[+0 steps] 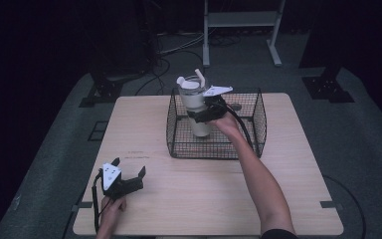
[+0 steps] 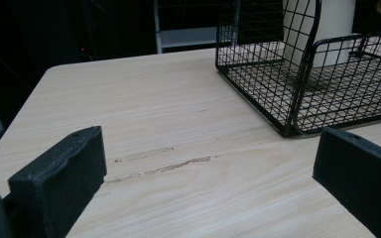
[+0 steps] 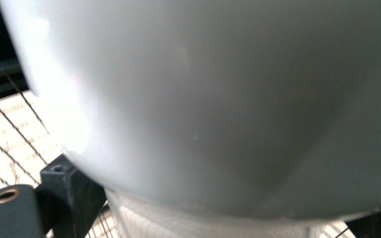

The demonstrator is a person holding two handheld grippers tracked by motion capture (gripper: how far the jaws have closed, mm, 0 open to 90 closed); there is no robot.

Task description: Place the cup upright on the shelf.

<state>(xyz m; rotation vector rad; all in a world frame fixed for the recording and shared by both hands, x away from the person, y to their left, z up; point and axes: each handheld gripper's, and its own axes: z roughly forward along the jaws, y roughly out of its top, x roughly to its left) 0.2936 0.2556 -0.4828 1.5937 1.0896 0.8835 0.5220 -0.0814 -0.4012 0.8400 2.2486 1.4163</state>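
1. The right gripper (image 1: 201,115) reaches into the wire basket (image 1: 258,124) at the far side of the desk (image 1: 204,194) and is closed around the middle of a white tumbler (image 1: 194,107). The jaws clasp the body from the side, below the lid, probably because the wider top would be harder to span.

2. The tumbler stands upright in the left half of the basket, its lid and straw (image 1: 199,77) rising above the rim. Whether its base rests on the basket floor or hangs just above it cannot be told.

3. In the right gripper view the tumbler's white wall (image 3: 218,99) sits right up against the camera, with a black jaw at either lower corner pressed to it. That fits a firm hold taken deep between the jaws, which should keep a tall cup from tipping.

4. Holding it upright makes sense: the basket walls are high, so the cup can only pass straight up or straight down past them.

5. The left gripper (image 1: 129,180) rests near the front left corner of the desk, well apart from the basket. Its jaws are spread wide with nothing between them; the left gripper view looks across bare wood (image 2: 178,124) towards the basket's near corner (image 2: 297,99). It appears parked out of the way.
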